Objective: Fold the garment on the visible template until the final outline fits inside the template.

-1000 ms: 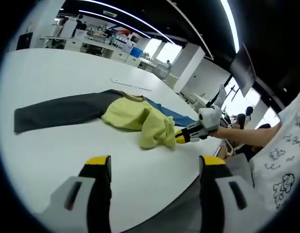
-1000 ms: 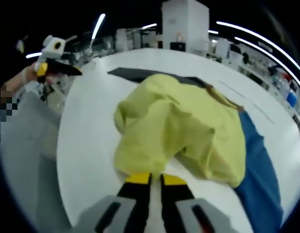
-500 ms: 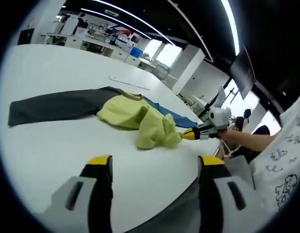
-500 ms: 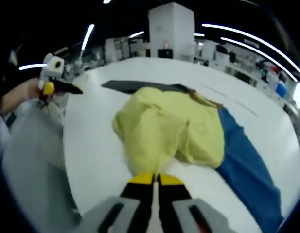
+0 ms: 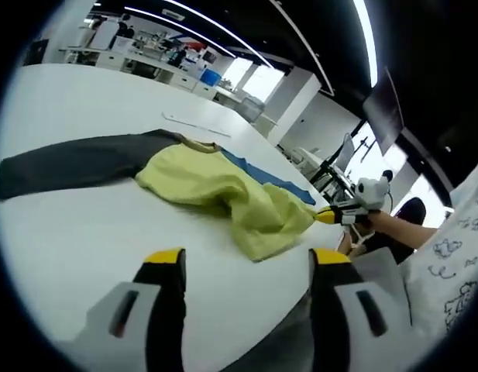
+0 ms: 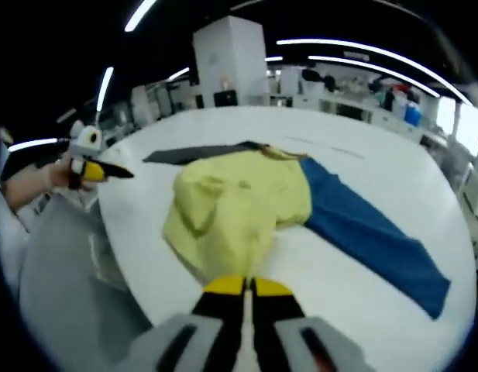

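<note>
A garment lies on the white table: a yellow body, a dark grey sleeve stretched to the left and a blue sleeve behind. My left gripper hovers open over the table's near edge, short of the cloth. My right gripper comes in from the right, shut on the yellow hem. In the right gripper view the right gripper pinches the hem of the yellow body, with the blue sleeve to the right and the grey sleeve beyond. The left gripper sits far left.
A thin pale strip lies on the table beyond the garment. The table's rounded edge runs close under both grippers. A person's white printed shirt is at the right. Desks and shelves stand far behind.
My right gripper has drawn the yellow hem outward toward the table's edge, so the bunched yellow body now lies longer and flatter. The left gripper stayed open, shifting only slightly.
</note>
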`<act>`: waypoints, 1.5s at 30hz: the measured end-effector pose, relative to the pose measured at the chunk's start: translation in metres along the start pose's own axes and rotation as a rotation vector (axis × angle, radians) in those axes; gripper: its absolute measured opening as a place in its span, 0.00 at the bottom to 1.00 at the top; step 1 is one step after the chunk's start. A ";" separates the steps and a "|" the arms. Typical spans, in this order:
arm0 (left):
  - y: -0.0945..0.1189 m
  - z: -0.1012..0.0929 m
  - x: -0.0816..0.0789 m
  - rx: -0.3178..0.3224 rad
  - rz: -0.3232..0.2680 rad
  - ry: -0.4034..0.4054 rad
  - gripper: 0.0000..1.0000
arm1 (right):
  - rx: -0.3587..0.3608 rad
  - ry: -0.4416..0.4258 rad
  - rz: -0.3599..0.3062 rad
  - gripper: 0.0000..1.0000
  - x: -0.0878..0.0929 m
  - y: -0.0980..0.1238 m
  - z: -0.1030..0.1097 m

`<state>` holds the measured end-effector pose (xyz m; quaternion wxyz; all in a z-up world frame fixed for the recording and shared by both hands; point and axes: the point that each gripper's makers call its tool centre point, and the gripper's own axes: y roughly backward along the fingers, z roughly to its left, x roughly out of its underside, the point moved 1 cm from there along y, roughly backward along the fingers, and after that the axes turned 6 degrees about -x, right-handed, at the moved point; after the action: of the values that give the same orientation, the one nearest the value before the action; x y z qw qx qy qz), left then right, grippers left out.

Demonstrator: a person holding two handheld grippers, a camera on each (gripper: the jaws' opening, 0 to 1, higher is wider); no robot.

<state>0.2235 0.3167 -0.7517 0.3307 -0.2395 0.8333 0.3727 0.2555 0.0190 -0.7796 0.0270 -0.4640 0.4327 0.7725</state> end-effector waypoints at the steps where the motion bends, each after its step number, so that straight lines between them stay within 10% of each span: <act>1: -0.004 0.001 0.000 0.000 0.003 -0.002 0.58 | 0.006 -0.019 -0.006 0.00 0.004 0.003 -0.003; 12: -0.055 0.014 -0.006 0.000 0.044 0.038 0.38 | 0.045 -0.107 -0.043 0.00 0.013 0.016 -0.014; 27: -0.122 0.026 0.002 -0.038 0.055 0.295 0.26 | 0.045 -0.131 -0.090 0.00 0.004 0.018 -0.014; 34: -0.134 0.015 -0.006 0.011 0.031 0.354 0.03 | 0.048 -0.137 -0.094 0.00 0.002 0.017 -0.015; 45: -0.121 0.005 -0.070 0.076 -0.092 0.312 0.00 | 0.058 -0.127 -0.128 0.00 -0.023 0.020 -0.024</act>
<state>0.3507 0.2574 -0.7590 0.2228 -0.3199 0.8761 0.2836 0.2764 -0.0022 -0.7549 0.1172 -0.4396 0.4219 0.7842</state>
